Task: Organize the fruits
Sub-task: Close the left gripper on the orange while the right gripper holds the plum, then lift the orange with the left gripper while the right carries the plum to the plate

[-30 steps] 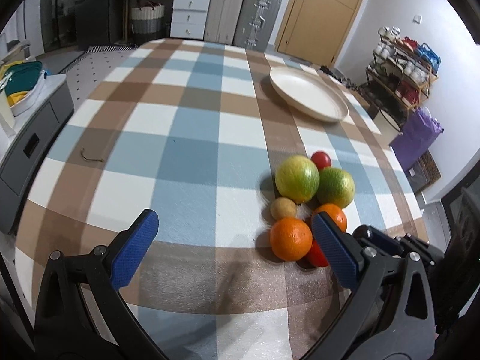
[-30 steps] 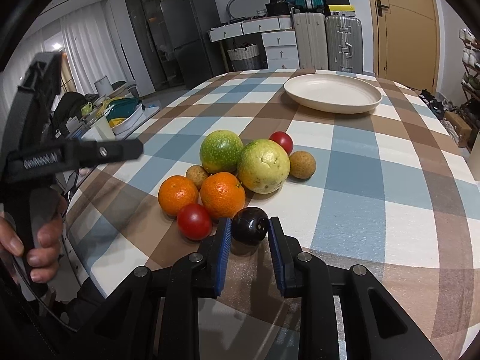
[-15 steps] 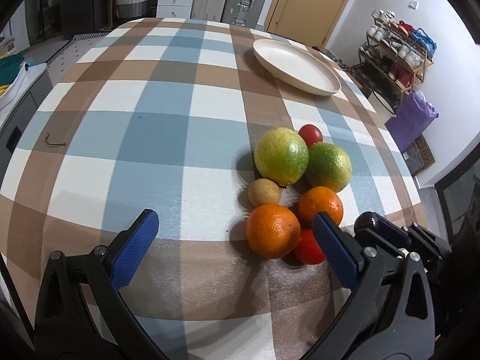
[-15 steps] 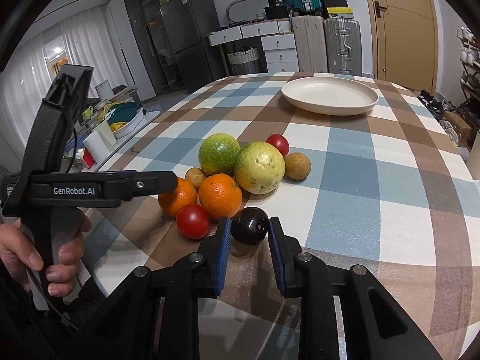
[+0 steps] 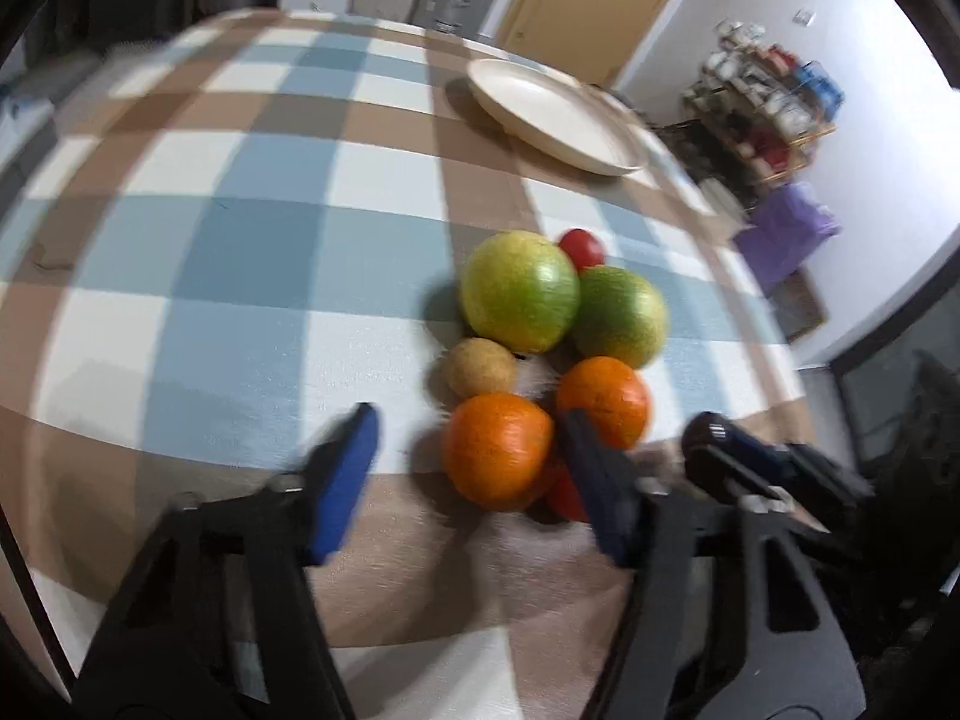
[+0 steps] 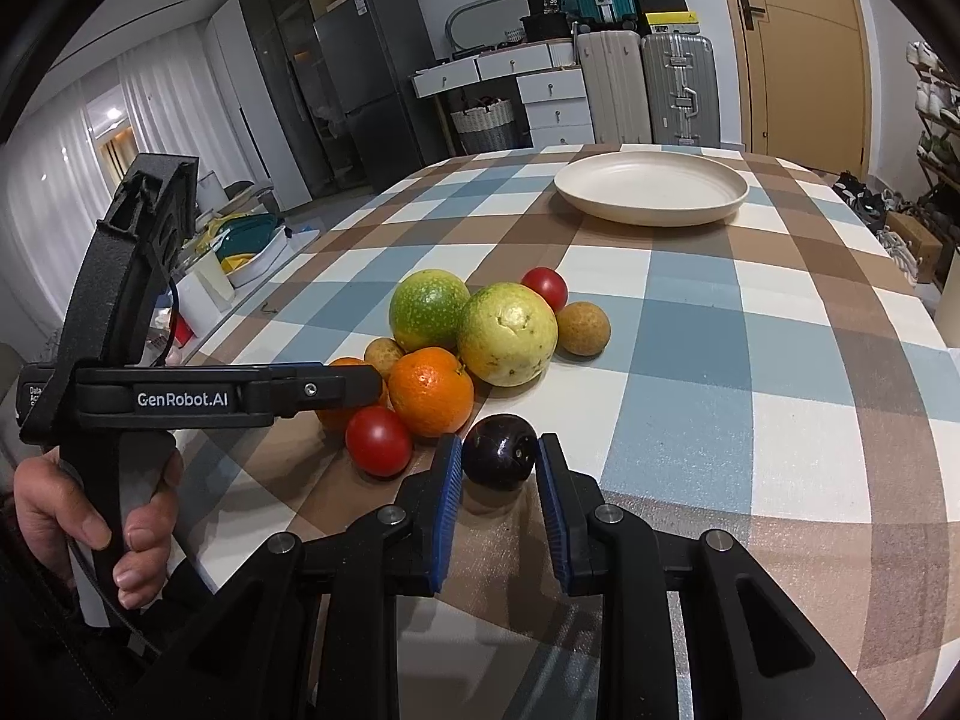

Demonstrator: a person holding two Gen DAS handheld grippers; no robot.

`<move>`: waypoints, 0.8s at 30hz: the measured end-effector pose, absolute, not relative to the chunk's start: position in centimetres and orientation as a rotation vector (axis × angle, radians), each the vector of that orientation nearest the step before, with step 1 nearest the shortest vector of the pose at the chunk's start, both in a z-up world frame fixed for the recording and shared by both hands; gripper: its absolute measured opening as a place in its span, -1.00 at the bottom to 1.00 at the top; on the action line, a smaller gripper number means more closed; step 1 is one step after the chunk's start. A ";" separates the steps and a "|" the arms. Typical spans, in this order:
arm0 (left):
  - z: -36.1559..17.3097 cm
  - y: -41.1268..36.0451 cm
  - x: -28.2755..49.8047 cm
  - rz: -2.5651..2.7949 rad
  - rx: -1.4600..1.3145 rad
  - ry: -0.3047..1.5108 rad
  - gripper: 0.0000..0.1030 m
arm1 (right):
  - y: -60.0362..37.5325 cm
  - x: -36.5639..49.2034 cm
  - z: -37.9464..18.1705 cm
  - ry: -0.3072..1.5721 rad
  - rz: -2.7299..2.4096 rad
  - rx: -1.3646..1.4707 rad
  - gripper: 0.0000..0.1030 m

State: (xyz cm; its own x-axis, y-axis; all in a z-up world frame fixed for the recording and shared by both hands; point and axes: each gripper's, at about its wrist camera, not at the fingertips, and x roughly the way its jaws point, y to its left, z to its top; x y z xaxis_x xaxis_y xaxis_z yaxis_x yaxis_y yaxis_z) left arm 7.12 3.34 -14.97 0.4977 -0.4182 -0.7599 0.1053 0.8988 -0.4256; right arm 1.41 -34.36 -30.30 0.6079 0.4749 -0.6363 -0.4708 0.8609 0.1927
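A pile of fruit lies on the checked tablecloth. It holds two oranges [image 5: 498,456] [image 5: 603,399], a yellow-green fruit [image 5: 519,291], a green one [image 5: 621,315], a small brown one [image 5: 480,367] and red tomatoes [image 6: 378,441]. My left gripper [image 5: 468,420] straddles the near orange and its jaws are closing. A gap still shows between the left pad and the peel. My right gripper [image 6: 499,444] is shut on a dark plum [image 6: 499,451], which rests on the cloth. A cream plate [image 6: 651,186] stands at the far side.
A hand [image 6: 90,516] holds the left gripper's handle at the table's left edge. Another small brown fruit [image 6: 582,329] lies right of the pile. Suitcases, drawers and a door stand beyond the table, and a shoe rack [image 5: 768,102] to the right.
The left gripper dropped closer to the pile and its jaws narrowed from wide open to either side of the near orange. The right gripper and plum stayed put.
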 end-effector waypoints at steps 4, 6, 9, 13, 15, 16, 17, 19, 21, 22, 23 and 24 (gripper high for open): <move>-15.1 3.3 6.9 -0.374 -0.379 1.002 -0.32 | -34.5 1.4 -30.4 0.738 0.546 0.010 -0.50; -15.2 3.4 6.8 -0.381 -0.391 1.000 -0.32 | -34.5 1.3 -30.3 0.735 0.545 0.010 -0.50; -15.1 3.4 6.7 -0.388 -0.394 0.999 -0.33 | -34.6 1.2 -30.1 0.728 0.541 0.013 -0.50; -14.4 3.5 6.4 -0.396 -0.389 0.984 -0.33 | -34.9 1.2 -29.7 0.712 0.538 0.024 -0.50; -13.9 3.6 6.2 -0.393 -0.378 0.971 -0.33 | -35.1 1.3 -29.3 0.701 0.539 0.030 -0.50; -13.6 3.7 6.1 -0.391 -0.376 0.965 -0.33 | -35.1 1.3 -29.1 0.698 0.539 0.033 -0.50; -13.3 3.9 6.0 -0.389 -0.378 0.957 -0.33 | -35.1 1.4 -29.0 0.694 0.541 0.036 -0.50; -12.6 4.2 5.8 -0.390 -0.381 0.941 -0.33 | -35.3 1.6 -28.6 0.686 0.546 0.046 -0.50; -11.8 4.4 5.7 -0.389 -0.380 0.925 -0.33 | -35.4 1.7 -28.2 0.681 0.555 0.057 -0.50; -11.4 4.5 5.7 -0.389 -0.377 0.916 -0.33 | -35.5 1.8 -27.9 0.677 0.562 0.065 -0.50; -10.9 4.6 5.8 -0.390 -0.374 0.907 -0.33 | -35.5 1.9 -27.7 0.675 0.567 0.071 -0.50; -10.6 4.7 5.7 -0.391 -0.375 0.902 -0.33 | -35.5 2.0 -27.6 0.674 0.571 0.076 -0.50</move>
